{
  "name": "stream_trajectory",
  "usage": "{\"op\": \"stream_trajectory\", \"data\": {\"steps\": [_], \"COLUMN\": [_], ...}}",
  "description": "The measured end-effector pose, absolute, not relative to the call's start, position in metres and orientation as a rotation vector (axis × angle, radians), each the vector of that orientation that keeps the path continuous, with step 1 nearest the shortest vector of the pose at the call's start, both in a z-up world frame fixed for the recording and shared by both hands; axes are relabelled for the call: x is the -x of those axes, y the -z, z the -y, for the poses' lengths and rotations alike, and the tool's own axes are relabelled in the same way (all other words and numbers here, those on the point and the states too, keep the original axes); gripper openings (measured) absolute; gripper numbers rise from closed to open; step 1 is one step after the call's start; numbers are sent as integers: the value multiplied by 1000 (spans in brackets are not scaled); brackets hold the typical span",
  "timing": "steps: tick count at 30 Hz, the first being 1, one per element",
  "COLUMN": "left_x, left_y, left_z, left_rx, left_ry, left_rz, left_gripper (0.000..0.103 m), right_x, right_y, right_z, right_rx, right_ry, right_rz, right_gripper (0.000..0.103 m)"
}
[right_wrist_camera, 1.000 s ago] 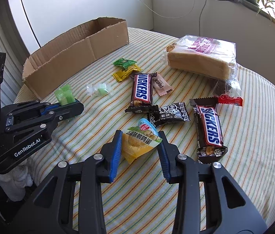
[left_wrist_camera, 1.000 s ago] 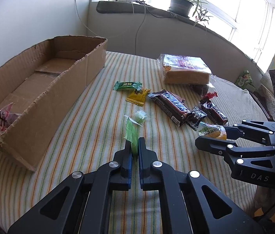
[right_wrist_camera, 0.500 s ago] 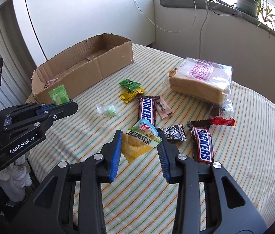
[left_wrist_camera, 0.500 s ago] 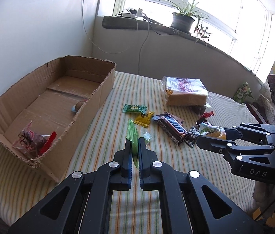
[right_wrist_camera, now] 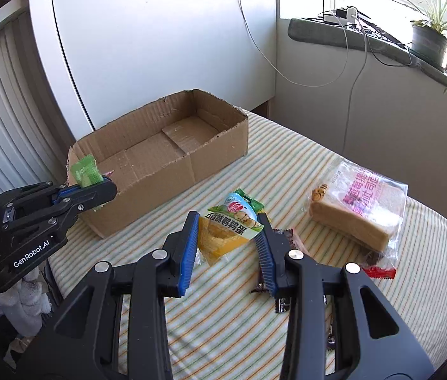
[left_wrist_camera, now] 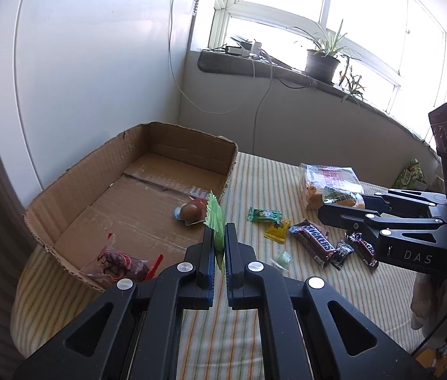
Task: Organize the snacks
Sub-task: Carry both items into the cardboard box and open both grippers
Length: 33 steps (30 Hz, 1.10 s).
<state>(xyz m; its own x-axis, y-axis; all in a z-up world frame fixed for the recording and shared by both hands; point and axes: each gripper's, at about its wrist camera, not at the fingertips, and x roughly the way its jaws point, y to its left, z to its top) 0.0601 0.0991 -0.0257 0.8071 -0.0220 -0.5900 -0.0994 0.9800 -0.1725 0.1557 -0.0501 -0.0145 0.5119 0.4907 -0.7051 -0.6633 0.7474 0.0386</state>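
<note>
Two hand-held grippers, both mine, hang above a round bench draped in thin green-and-orange striped cloth. My left hand-held gripper has its black jaws pressed together on one flat green sachet with serrated edges, held upright over the near wall of the cardboard box. My right hand-held gripper, blue ribbed pads showing, pinches one glossy yellow packet with a green-and-blue printed top, clear of the cloth.

One box sits at the bench's left side: a long, open corrugated tray with torn, ragged rims and a creased floor. Inside it I count two things: a crinkled clear bag with red and dark contents in the near corner, and a small rounded brown sweet in loose wrapping by the right wall.

On the cloth lie two dark brown Snickers bars, shiny and oblong, with one small black wrapped piece between them. Nearer the box are one green foil sweet, one yellow sachet touching it, and one pale translucent twist-wrapped candy. One block of sliced bread in a clear printed bag rests toward the far right, a red wrapper end poking from beside it.

One potted plant with long thin leaves stands on the sill.
</note>
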Motion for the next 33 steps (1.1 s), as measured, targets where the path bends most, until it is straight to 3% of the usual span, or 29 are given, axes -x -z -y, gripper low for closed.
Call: {"op": "stream_trajectory", "data": {"steps": [33], "left_x": [-53], "left_y": [25], "left_z": [-165], "left_rx": [249], "left_ry": [-153], "left_rz": [-615], "left_gripper": [4], "right_x": [-181], "right_y": [13], "right_z": [-76], "right_rx": [321], "right_ry": [-853], "right_rz": [-756], "right_gripper": [38]}}
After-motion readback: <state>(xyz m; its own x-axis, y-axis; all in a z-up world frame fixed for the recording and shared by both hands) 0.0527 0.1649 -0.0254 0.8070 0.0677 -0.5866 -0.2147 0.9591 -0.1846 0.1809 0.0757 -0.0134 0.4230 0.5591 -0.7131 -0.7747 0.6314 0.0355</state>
